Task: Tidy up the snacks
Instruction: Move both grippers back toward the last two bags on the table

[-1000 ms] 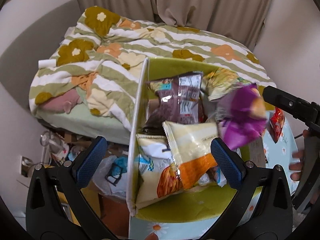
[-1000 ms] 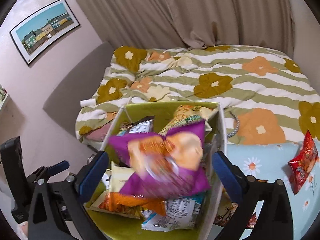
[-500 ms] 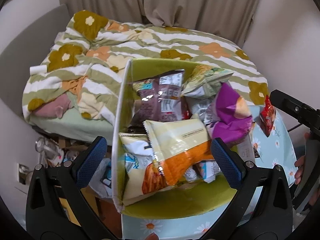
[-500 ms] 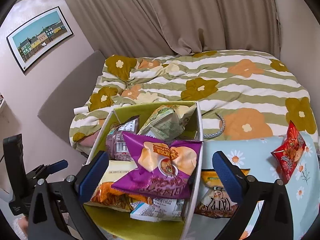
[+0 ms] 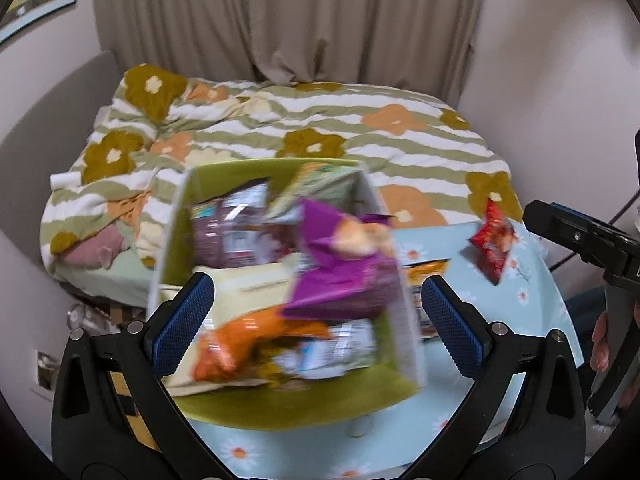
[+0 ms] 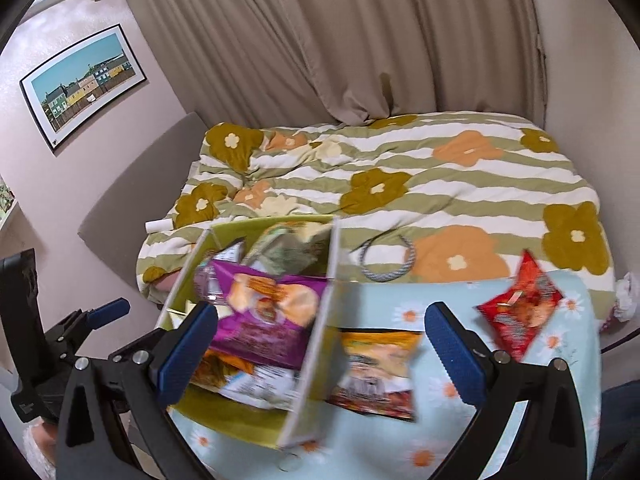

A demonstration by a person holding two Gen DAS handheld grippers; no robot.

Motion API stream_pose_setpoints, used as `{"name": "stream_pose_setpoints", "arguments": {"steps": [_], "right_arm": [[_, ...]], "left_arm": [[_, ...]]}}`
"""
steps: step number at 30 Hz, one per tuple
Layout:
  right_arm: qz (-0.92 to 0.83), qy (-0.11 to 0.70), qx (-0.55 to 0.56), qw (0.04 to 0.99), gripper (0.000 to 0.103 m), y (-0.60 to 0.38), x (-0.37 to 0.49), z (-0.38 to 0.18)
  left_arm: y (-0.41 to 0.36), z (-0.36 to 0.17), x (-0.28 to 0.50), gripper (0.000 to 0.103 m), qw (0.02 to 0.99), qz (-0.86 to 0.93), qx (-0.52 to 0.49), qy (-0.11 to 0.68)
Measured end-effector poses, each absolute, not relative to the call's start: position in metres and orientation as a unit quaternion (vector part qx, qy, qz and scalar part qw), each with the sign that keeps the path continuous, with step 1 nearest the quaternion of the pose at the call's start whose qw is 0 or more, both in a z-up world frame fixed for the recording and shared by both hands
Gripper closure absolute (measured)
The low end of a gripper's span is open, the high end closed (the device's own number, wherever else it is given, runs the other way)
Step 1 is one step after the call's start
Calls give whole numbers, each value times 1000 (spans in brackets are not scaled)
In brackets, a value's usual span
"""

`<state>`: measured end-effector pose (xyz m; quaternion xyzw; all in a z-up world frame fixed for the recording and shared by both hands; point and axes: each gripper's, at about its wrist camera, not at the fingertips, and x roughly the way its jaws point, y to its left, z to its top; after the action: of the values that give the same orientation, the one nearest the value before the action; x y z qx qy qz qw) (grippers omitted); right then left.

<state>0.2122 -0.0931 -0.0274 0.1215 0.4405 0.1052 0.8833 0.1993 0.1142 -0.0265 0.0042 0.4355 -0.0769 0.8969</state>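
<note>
A green open box (image 5: 276, 412) (image 6: 228, 412) stands on the table, filled with several snack bags. A purple bag (image 5: 344, 276) (image 6: 268, 316) lies on top, against the box's right wall. An orange and yellow bag (image 6: 376, 368) lies flat on the table just right of the box, and a red bag (image 5: 492, 244) (image 6: 520, 312) lies farther right. My left gripper (image 5: 316, 324) hangs open in front of the box with nothing between its fingers. My right gripper (image 6: 320, 352) is open too, empty, its fingers either side of the box's right wall. Both views are motion-blurred.
The table (image 5: 532, 312) has a light blue daisy cloth. Behind it is a bed with a striped flower quilt (image 6: 400, 168), curtains beyond. A grey cord loop (image 6: 384, 256) lies on the quilt. A hand (image 5: 600, 344) holds the right gripper's handle at the right edge.
The purple bag fell from the open right gripper into the box and settled on top. Both grippers have drawn back and swung right, bringing the table and the red bag into view.
</note>
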Motion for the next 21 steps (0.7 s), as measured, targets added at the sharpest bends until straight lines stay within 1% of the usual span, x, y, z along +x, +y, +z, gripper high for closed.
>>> {"name": "stream_pose_setpoints", "arguments": {"steps": [6, 12, 17, 21], "right_arm": [[81, 441, 108, 888, 0, -155, 206, -27], [75, 455, 105, 881, 0, -213, 211, -42], [78, 484, 130, 862, 0, -253, 224, -74], [75, 513, 148, 842, 0, -275, 236, -110]], "left_arm": [[45, -34, 195, 0, 894, -84, 12, 440], [-18, -57, 196, 0, 887, -69, 18, 456], [-55, -89, 204, 0, 880, -36, 24, 473], [-77, -125, 212, 0, 869, -12, 46, 492]]}}
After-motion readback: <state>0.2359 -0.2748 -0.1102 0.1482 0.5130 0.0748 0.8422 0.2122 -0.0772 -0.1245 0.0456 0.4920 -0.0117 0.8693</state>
